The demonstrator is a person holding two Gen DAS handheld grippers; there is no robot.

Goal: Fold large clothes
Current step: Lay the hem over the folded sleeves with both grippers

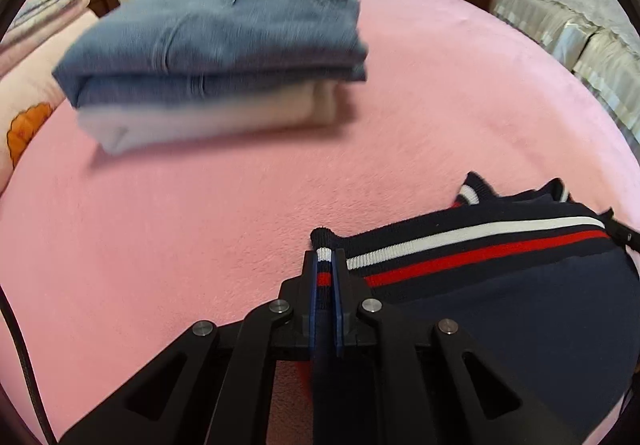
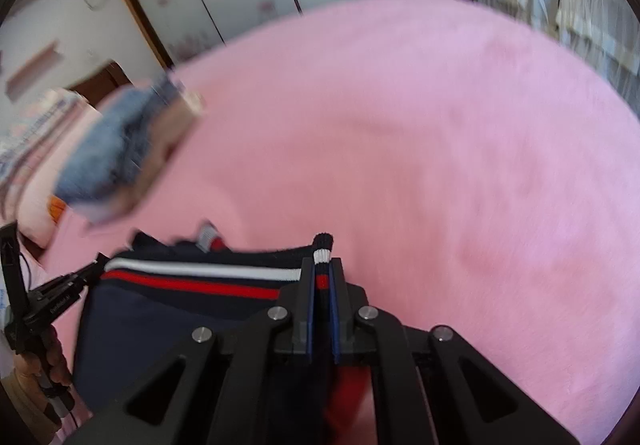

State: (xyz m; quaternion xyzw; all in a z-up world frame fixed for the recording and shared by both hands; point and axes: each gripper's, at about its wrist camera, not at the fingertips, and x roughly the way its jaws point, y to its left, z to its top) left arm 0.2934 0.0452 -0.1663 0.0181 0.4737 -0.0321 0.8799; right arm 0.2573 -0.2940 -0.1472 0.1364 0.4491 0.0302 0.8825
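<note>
Left wrist view shows your left gripper (image 1: 325,261) clamped on the sweater's (image 1: 520,297) striped hem corner; your right gripper (image 2: 322,265) pinches the opposite corner, keeping the edge taut for folding, folded clothes (image 1: 212,57) well ahead

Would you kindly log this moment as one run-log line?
left gripper: shut on striped hem | right gripper: shut on striped hem | navy garment: on pink blanket
</note>
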